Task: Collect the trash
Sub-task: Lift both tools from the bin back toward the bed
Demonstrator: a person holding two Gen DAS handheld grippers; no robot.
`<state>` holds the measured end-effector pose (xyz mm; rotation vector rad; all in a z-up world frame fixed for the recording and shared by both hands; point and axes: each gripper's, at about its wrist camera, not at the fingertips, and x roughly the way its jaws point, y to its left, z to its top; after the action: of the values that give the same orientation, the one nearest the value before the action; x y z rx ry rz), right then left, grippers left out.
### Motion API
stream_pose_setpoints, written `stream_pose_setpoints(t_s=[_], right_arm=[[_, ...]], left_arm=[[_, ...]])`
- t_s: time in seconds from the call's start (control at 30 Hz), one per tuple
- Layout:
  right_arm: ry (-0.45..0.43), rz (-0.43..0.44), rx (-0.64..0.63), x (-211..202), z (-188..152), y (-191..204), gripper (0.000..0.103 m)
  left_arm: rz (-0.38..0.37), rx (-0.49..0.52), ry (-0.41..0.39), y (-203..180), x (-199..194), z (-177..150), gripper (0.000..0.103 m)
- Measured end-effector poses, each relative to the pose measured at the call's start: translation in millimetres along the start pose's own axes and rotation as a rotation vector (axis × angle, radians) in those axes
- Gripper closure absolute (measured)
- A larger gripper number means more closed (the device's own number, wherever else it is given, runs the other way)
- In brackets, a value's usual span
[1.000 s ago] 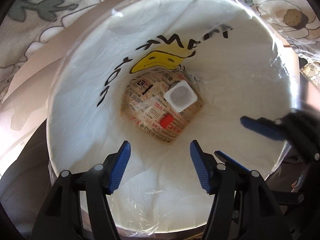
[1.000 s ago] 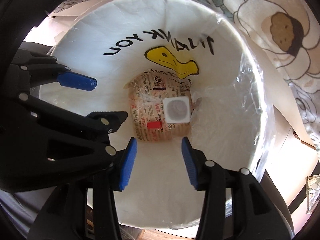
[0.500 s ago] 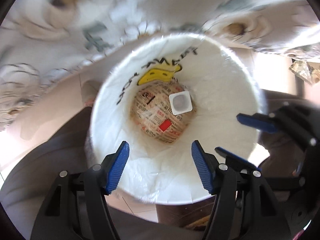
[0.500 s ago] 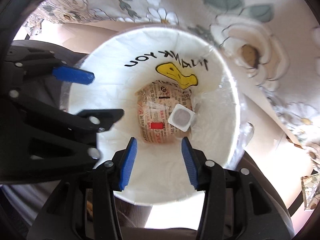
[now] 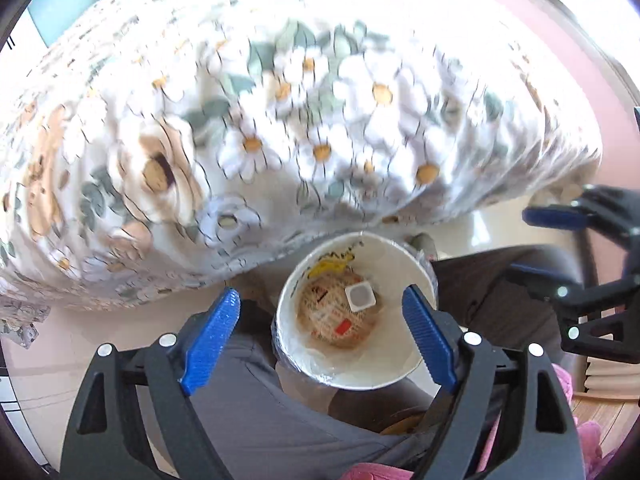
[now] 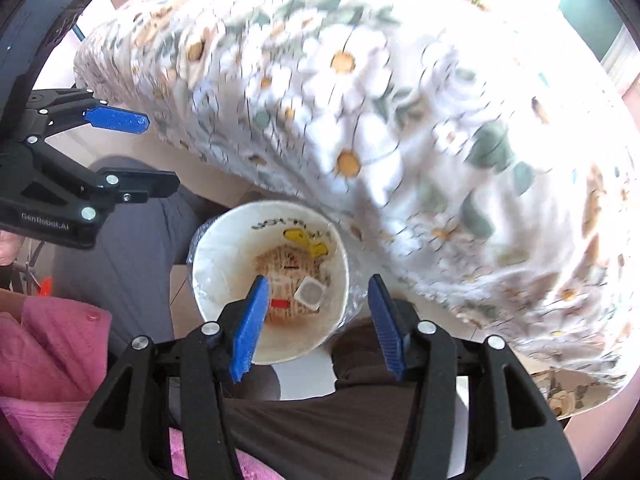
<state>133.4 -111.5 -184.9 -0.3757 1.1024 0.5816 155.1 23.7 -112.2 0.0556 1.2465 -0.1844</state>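
**White bin below, both grippers empty above it**

White and lined with a clear plastic bag, the bin (image 5: 352, 312) stands on the floor at the edge of a table draped in a flowered cloth (image 5: 280, 120), close by the person's dark trouser legs. At its bottom lies the collected trash: a printed paper wrapper (image 5: 336, 320) with a small white square tub (image 5: 360, 296) on top of it. In the right wrist view the same tub (image 6: 310, 292) sits toward the wrapper's right side.

Both grippers hang well above the rim, pointing steeply down. The left gripper (image 5: 320, 336) has just been spreading its blue pads wide, and nothing is between them. The right gripper (image 6: 316, 320) has also just been parting its fingers, less widely, and they too hold nothing.

My guess is the drop here is done and the next piece has to be found. A few small bright items sit at the far edge of the table, too blurred to name. To do it well, I'd steady both hands so the view sharpens, pick one target, and bring only the nearer gripper to it, fingers already apart, keeping clear of the hanging cloth so it doesn't snag.
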Motion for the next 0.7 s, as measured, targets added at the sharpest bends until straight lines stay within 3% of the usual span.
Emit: stream_pose_setpoints(t_s=[0.1, 0.27, 0.5, 0.7], right_arm=[[-0.091, -0.009, 0.000, -48, 22, -10, 0.048], [-0.210, -0.048, 0.003, -112, 63, -30, 0.040], [-0.276, -0.120, 0.056, -121, 139, -82, 0.040], [-0.287, -0.134, 0.141, -89, 206, -131, 0.040]], left_arm=[[0.021, 0.003, -0.090, 2, -40, 26, 0.017], [0.062, -0.024, -0.203, 15, -87, 78, 0.015], [0.124, -0.090, -0.235, 47, -86, 153, 0.014], [0.129, -0.172, -0.216, 74, -53, 217, 0.014]])
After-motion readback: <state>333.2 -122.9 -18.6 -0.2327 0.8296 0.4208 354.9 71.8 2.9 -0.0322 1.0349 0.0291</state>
